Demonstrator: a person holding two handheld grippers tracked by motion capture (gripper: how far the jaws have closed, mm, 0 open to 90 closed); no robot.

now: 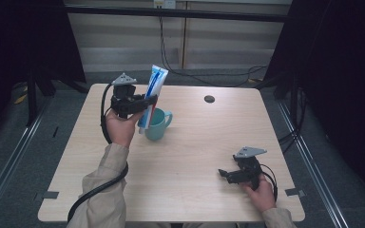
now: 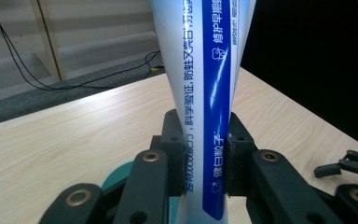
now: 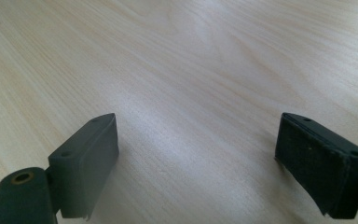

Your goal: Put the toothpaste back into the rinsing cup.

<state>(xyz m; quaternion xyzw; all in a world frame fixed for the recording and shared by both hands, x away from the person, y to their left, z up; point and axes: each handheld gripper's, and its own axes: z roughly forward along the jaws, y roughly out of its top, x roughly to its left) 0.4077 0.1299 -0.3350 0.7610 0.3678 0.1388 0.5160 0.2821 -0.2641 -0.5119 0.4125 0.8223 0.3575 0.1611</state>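
Right gripper (image 1: 224, 174), jaws spread, rests empty on table (image 1: 195, 142). Left gripper (image 1: 148, 102) clamps toothpaste tube (image 1: 152, 92) upright above teal mug (image 1: 158, 124); lower it straight, releasing only once seated.

Both grippers black: left gripper (image 1: 145, 103), right gripper (image 1: 224, 174). Each topped by a grey three-cornered plate. Brass-ringed screw holes in the jaw links. Thick black cable (image 1: 97, 187) trails beside the beige left sleeve (image 1: 105, 190).
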